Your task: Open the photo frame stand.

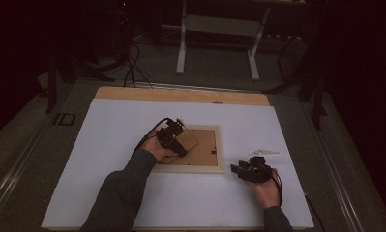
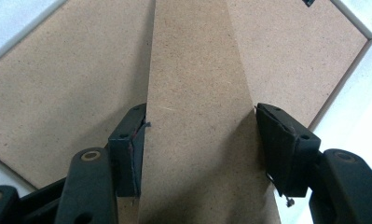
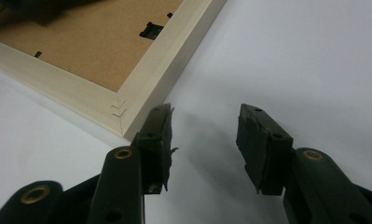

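**Left gripper at the frame's stand**

Left gripper [image 2: 200, 140]: jaws straddle the brown stand [image 2: 197, 93] on the picture frame's [image 1: 219, 145] backing board [image 2: 67, 84]; whether the pads press, cannot tell. Frame lies face down mid-table [image 1: 108, 125]. Right gripper [image 3: 204, 135]: released, empty, just beside the frame's corner. Clear plastic piece [image 1: 265, 152] nearby.

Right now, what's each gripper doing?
Left gripper: jaws straddle the frame's fold-out stand; grip cannot be told.
Right gripper: open, empty, beside the picture frame.

Matt brown fibreboard backing panel [image 2: 193, 93] in a smooth pale wooden frame [image 3: 160, 60]
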A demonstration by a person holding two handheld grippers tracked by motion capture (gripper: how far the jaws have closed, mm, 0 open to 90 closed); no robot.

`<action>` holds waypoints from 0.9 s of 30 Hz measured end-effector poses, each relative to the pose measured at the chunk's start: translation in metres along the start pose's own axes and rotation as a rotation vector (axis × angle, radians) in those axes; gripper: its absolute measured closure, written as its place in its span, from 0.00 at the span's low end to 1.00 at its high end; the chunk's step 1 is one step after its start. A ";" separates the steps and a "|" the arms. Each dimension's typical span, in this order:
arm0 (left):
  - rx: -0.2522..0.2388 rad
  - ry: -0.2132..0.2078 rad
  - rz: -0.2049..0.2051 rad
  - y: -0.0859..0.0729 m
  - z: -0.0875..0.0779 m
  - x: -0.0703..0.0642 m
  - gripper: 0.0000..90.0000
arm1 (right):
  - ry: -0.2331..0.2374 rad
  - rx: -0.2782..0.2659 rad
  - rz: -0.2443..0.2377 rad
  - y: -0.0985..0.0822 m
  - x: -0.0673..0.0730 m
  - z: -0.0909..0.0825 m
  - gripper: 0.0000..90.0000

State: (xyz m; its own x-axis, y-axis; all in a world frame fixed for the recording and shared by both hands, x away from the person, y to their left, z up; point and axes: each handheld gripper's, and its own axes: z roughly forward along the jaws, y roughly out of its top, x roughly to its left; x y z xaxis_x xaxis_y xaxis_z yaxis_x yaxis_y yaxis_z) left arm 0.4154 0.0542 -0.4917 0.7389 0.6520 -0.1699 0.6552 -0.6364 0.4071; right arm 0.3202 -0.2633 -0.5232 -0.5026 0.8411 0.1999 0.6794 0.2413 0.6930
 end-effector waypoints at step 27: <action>-0.037 0.085 0.045 -0.005 -0.001 -0.012 0.44 | -0.006 -0.012 0.013 0.000 -0.003 -0.004 0.61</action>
State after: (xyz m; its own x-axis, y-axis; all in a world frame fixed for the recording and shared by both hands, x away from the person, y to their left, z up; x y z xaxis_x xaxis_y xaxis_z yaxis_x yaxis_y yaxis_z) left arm 0.4028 0.0500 -0.4908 0.7503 0.6569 -0.0743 0.6143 -0.6513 0.4454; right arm 0.3196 -0.2676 -0.5215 -0.4900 0.8473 0.2048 0.6796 0.2242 0.6985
